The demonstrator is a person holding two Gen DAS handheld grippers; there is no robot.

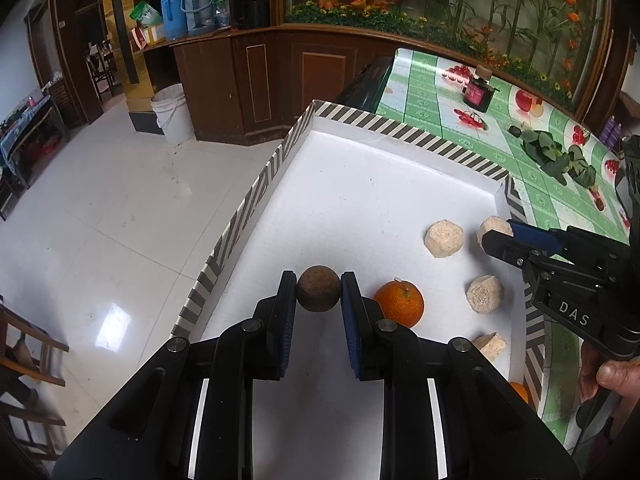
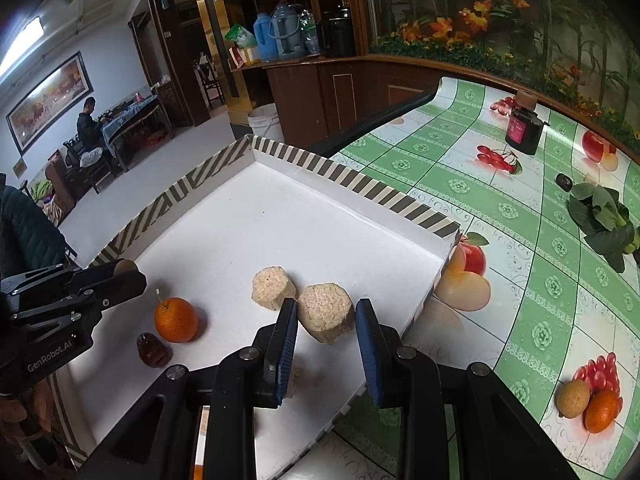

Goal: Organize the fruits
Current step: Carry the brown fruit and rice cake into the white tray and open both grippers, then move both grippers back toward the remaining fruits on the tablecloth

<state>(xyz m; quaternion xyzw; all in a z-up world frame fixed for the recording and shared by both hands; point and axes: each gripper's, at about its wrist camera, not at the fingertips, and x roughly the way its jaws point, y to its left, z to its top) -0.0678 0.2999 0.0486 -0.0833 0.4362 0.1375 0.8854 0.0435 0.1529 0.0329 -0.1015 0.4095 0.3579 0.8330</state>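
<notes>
White letters "DAS" stood on the black plastic right gripper (image 1: 498, 236). "GenRobot.AI" was printed in white on the black plastic left gripper (image 2: 124, 276).

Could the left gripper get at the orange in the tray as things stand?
Probably not right away. The left gripper is shut on a brown ball, so its jaws are occupied. The orange sits just beside it on the tray with nothing between them; the path is free once the ball is released.

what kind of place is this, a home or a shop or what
Probably a home dining or living room: a table under a fruit-print tablecloth, a wooden cabinet holding thermos flasks, and a framed painting on the wall above another table.
</notes>
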